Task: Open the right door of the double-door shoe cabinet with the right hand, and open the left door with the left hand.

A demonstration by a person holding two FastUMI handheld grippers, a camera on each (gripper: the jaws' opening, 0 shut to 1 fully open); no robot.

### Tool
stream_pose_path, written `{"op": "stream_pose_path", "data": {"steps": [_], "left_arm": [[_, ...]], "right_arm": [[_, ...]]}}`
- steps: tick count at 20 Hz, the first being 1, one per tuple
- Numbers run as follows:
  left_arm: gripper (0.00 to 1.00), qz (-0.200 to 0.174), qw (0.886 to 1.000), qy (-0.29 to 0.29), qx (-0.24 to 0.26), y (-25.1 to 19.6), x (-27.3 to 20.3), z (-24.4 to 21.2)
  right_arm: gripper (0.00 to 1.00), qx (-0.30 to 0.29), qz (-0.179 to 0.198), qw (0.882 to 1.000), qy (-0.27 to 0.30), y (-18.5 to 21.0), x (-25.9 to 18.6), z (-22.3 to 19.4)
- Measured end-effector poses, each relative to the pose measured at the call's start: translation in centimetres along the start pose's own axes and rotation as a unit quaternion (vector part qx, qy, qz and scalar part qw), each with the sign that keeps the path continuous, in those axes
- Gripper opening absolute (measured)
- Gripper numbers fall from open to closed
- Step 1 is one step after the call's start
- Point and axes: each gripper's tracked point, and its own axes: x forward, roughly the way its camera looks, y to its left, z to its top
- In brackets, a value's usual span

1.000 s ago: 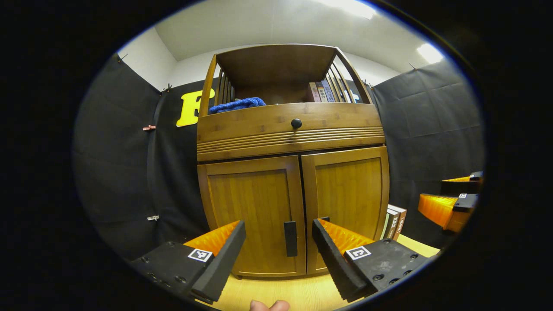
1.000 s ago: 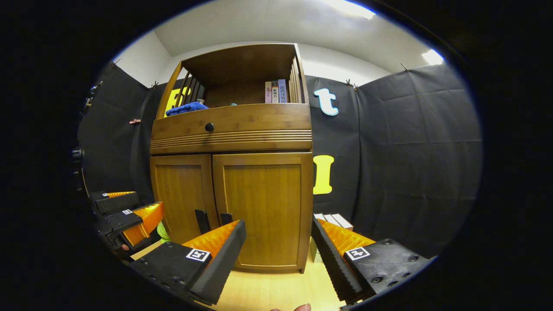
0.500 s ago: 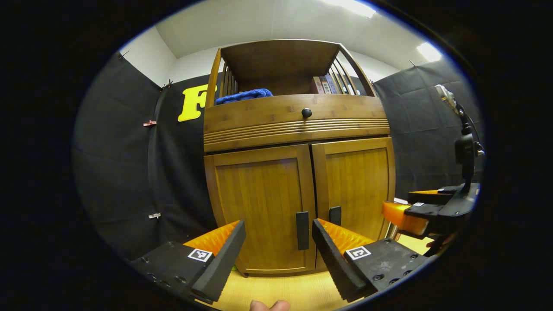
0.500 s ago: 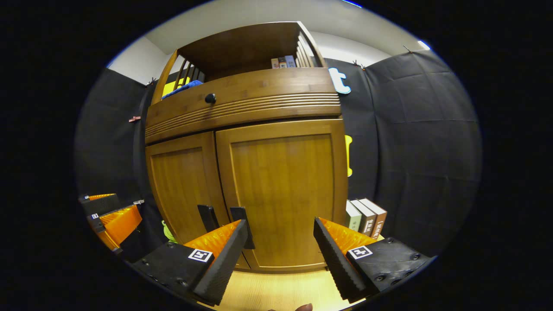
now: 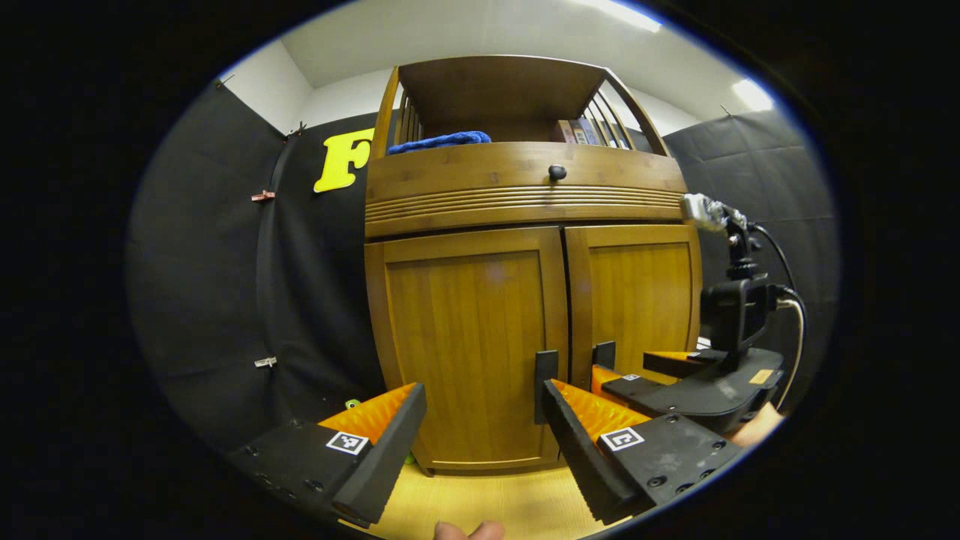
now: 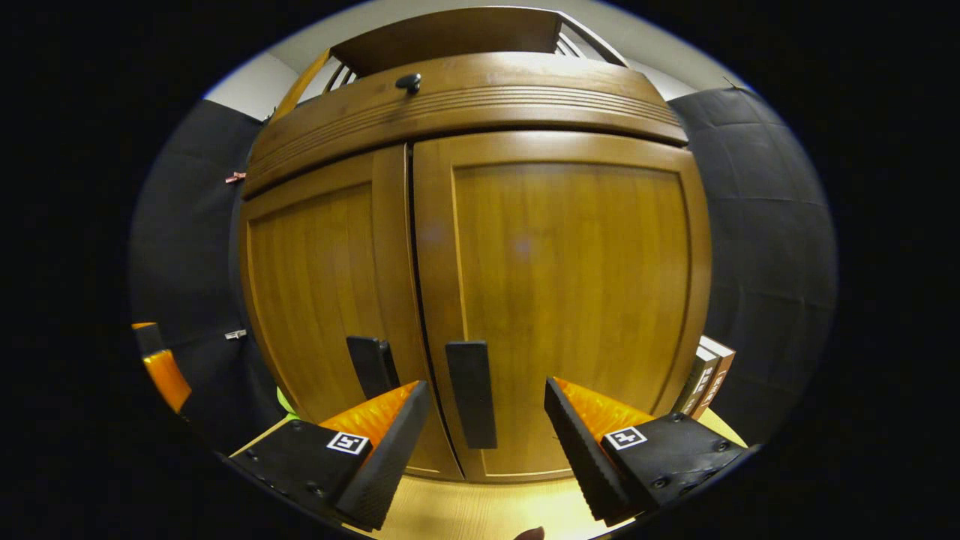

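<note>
Approach step, both doors shut: right gripper (image 6: 486, 442), jaws apart, straddles right door handle (image 6: 471, 394), needs closing & pulling; left gripper (image 5: 484, 442) apart near left door handle (image 5: 545, 386)

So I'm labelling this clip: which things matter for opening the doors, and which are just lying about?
For the job:
right door
right handle
left door
left handle
right gripper, open
left gripper, open

Lying about:
blue cloth
shelf books
floor books
drawer knob
</note>
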Motion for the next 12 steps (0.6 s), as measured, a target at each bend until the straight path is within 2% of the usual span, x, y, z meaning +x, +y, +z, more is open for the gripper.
{"op": "stream_pose_path", "data": {"steps": [2,3,4,5,7,8,9,11,12], "left_arm": [[1.00,0.003,1.000,0.000,0.004,0.1,-0.1,0.1],[0.96,0.005,1.000,0.001,0.007,0.1,-0.1,0.1],[0.96,0.005,1.000,0.003,0.007,0.1,-0.1,0.2],[0.96,0.007,1.000,0.005,0.005,0.1,0.0,0.0],[0.97,0.007,1.000,0.008,0.001,0.1,0.0,0.1],[0.96,0.009,1.000,0.009,0.000,0.2,0.0,0.1],[0.96,0.011,1.000,0.009,-0.001,0.2,-0.1,0.0],[0.96,0.015,1.000,0.010,-0.003,0.3,-0.1,-0.1],[0.96,0.017,1.000,0.011,-0.004,0.3,-0.2,-0.1]], "right_arm": [[0.98,0.000,-0.006,1.000,0.015,0.1,1.1,-1.4],[0.97,-0.001,-0.014,1.000,0.019,0.1,1.9,-1.9],[0.81,0.000,-0.021,0.999,0.024,-0.1,2.7,-2.4],[0.79,0.004,-0.026,0.999,0.025,-0.2,3.1,-2.7],[0.61,0.010,-0.030,0.999,0.025,-0.2,3.9,-2.7],[0.58,0.013,-0.028,0.999,0.023,0.1,4.2,-2.5],[0.42,0.011,-0.028,0.999,0.024,0.2,4.4,-2.4],[0.36,-0.001,-0.031,0.999,0.026,-0.2,3.8,-2.2],[0.37,-0.004,-0.027,0.999,0.030,0.0,4.0,-2.5]]}}
